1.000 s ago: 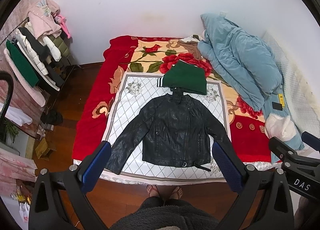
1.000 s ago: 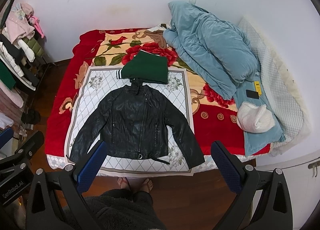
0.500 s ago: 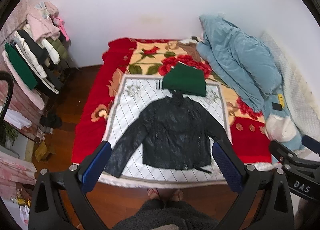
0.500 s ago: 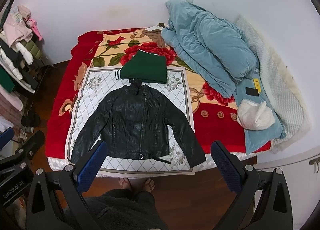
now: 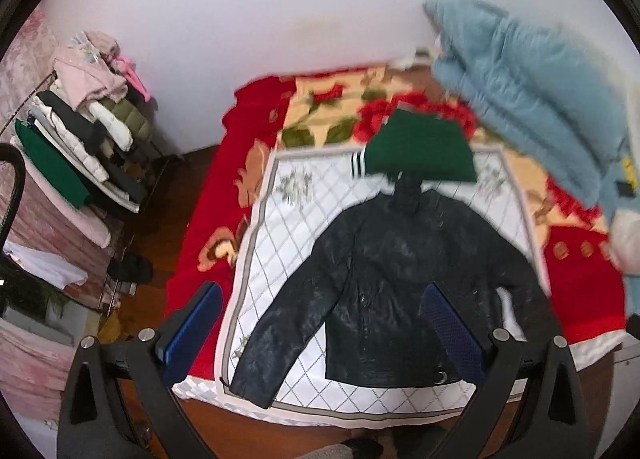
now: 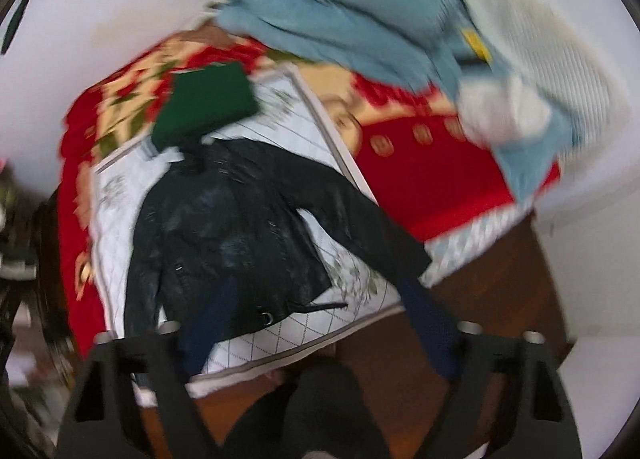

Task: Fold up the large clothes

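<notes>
A black leather jacket [image 5: 400, 291] [image 6: 240, 235] lies flat, front up and sleeves spread, on a white quilted sheet [image 5: 304, 227] on the bed. My left gripper [image 5: 322, 323] hovers open above the jacket's left sleeve and hem, with nothing between its blue pads [image 5: 196, 323]. My right gripper [image 6: 320, 323] hangs over the jacket's hem and right sleeve in a blurred, tilted view. Its jaws are closing, with nothing pressed between them. A folded green garment [image 5: 420, 151] [image 6: 204, 99] sits just above the jacket's collar.
A crumpled blue duvet [image 5: 520, 79] [image 6: 340, 11] and a white bundle [image 6: 500, 111] fill the bed's right side. A loaded clothes rack [image 5: 80, 131] stands left of the bed. Wooden floor [image 6: 480, 319] and the person's dark clothing [image 6: 320, 411] lie below the bed's near edge.
Both grippers have dropped toward the bed, so the jacket looks larger. The right view has rolled, tilting the bed, and its pads stand closer together.
</notes>
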